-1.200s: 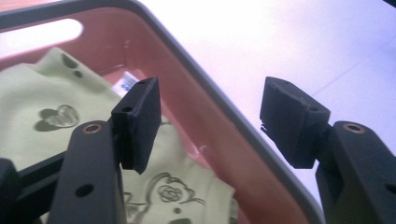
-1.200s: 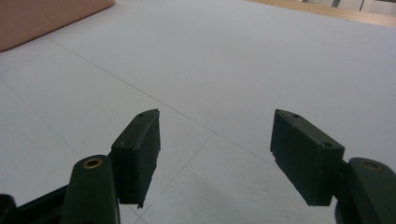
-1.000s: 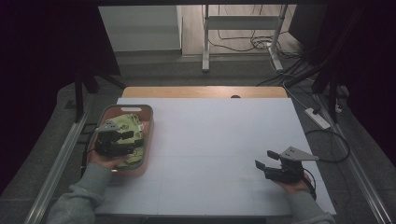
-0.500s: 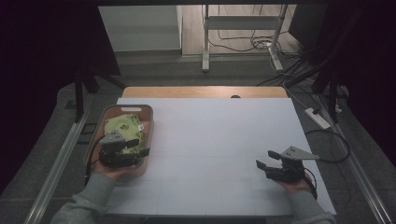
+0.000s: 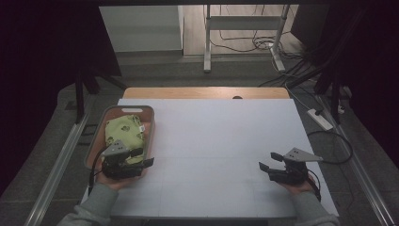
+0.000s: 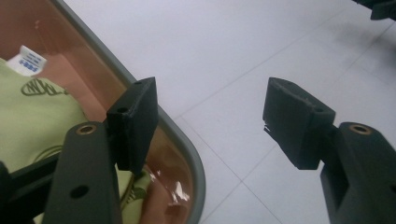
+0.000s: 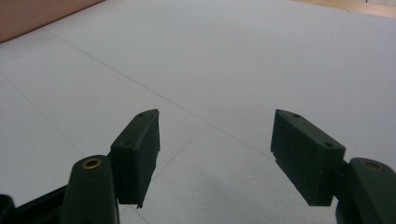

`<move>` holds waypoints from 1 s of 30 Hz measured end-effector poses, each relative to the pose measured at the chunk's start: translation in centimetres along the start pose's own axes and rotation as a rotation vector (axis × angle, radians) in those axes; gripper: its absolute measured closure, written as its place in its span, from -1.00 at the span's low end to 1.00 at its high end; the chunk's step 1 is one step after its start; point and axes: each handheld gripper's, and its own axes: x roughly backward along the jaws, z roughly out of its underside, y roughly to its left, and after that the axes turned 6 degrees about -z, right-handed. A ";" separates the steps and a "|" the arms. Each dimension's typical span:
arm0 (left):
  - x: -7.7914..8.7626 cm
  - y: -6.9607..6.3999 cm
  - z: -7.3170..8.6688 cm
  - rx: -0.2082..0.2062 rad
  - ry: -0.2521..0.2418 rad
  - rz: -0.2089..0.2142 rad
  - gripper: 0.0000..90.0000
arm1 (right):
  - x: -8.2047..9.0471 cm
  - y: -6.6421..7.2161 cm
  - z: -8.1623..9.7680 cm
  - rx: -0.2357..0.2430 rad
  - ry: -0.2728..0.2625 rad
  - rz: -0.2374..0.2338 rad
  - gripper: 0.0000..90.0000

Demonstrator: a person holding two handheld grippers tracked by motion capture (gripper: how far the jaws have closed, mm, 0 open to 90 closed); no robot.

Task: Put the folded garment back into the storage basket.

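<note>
While our left claw [image 5: 141, 162] hangs wide open and empty over the near rim of the tray [image 5: 96, 141], the green cloth [image 5: 123, 134] lies inside that tray at the desk's [image 5: 216, 141] left; our right claw [image 5: 266, 165], equally open and empty, rests far across.

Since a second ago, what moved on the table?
The left claw slid back toward the person, from over the yellow-green patterned cloth to the near rim of the brown plastic tray, open, holding nothing. The right claw, cloth and tray stayed put.
</note>
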 end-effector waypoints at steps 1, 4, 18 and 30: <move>0.0 -0.1 0.1 0.003 -0.004 0.006 -0.21 | 0.0 0.0 0.0 0.000 0.000 0.000 -0.26; 0.0 -0.3 0.2 -0.005 0.001 0.009 -0.21 | 0.1 0.0 0.0 0.000 -0.004 -0.003 -0.26; -0.3 -0.7 0.2 -0.015 0.001 0.020 -0.21 | 0.3 0.1 0.0 0.021 -0.008 -0.013 -0.26; -0.3 -0.8 0.3 -0.016 0.003 0.025 -0.21 | 0.4 0.1 0.0 0.026 -0.013 -0.015 -0.26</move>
